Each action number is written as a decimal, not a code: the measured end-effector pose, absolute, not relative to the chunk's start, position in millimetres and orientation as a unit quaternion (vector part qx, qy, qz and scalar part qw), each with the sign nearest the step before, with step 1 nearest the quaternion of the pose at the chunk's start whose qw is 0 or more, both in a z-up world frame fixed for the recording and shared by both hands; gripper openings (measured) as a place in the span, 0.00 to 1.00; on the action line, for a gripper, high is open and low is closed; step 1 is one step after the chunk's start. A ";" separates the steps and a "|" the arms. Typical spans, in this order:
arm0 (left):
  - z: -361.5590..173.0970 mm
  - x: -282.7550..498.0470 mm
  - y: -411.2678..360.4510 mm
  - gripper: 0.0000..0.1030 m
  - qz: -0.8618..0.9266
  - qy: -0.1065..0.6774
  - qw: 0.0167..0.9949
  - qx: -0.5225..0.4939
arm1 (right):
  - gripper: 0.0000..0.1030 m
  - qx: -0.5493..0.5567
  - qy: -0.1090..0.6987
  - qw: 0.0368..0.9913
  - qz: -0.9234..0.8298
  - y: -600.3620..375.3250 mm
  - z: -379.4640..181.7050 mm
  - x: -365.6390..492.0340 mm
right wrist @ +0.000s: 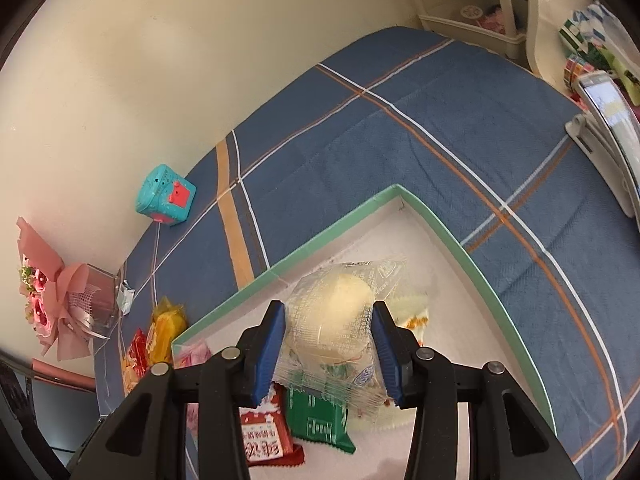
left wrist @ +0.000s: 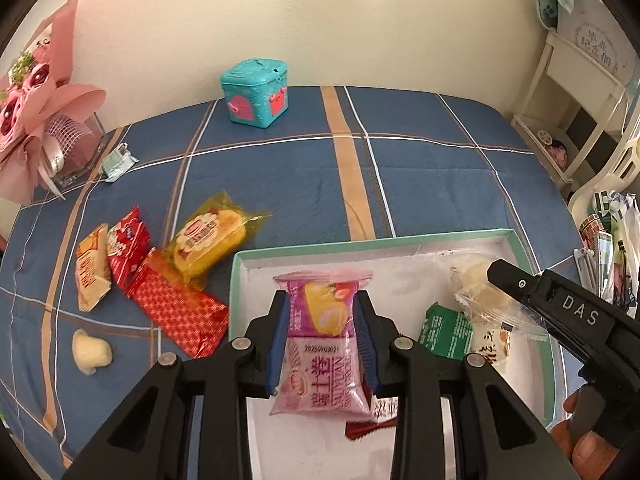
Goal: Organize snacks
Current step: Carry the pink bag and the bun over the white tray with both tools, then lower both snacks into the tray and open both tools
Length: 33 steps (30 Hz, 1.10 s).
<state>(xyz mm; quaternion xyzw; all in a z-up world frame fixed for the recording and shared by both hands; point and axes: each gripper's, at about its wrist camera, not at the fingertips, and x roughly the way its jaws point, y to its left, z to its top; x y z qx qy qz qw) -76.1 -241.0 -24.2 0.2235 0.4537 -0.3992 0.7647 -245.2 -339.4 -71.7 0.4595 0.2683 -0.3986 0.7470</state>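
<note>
Now, both snacks are over the box, ready to set down.

My left hand-held gripper (left wrist: pixel 322 334) is clamped on the pink cake packet (left wrist: pixel 322 344), and my right hand-held gripper (right wrist: pixel 330 350) pinches the clear-wrapped pastry (right wrist: pixel 340 320); both hang above the green-rimmed box (right wrist: pixel 440 224) on the blue plaid surface (left wrist: pixel 420 184). I judge it best to lower each onto bare white floor, clear of the green packet (right wrist: pixel 316 420) and red packet (right wrist: pixel 264 440), then release. The yellow cake (left wrist: pixel 210 240) and others wait outside, to the left.
</note>
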 end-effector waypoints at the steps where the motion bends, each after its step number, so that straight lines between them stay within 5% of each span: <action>1: -25.2 -76.4 -242.7 0.32 -0.400 0.453 0.764 0.224 | 0.45 0.459 0.268 0.747 -0.399 -339.9 -72.5 -244.5; 15: -29.1 -71.1 -251.0 0.32 -0.403 0.467 0.757 0.213 | 0.49 0.439 0.276 0.751 -0.410 -348.9 -76.6 -232.3; 25: -18.6 -62.1 -230.5 0.37 -0.392 0.482 0.760 0.188 | 0.68 0.414 0.312 0.747 -0.417 -337.6 -70.6 -227.9; 33: -24.4 -53.4 -203.2 0.41 -0.378 0.509 0.758 0.154 | 0.71 0.402 0.324 0.747 -0.418 -322.1 -62.4 -229.0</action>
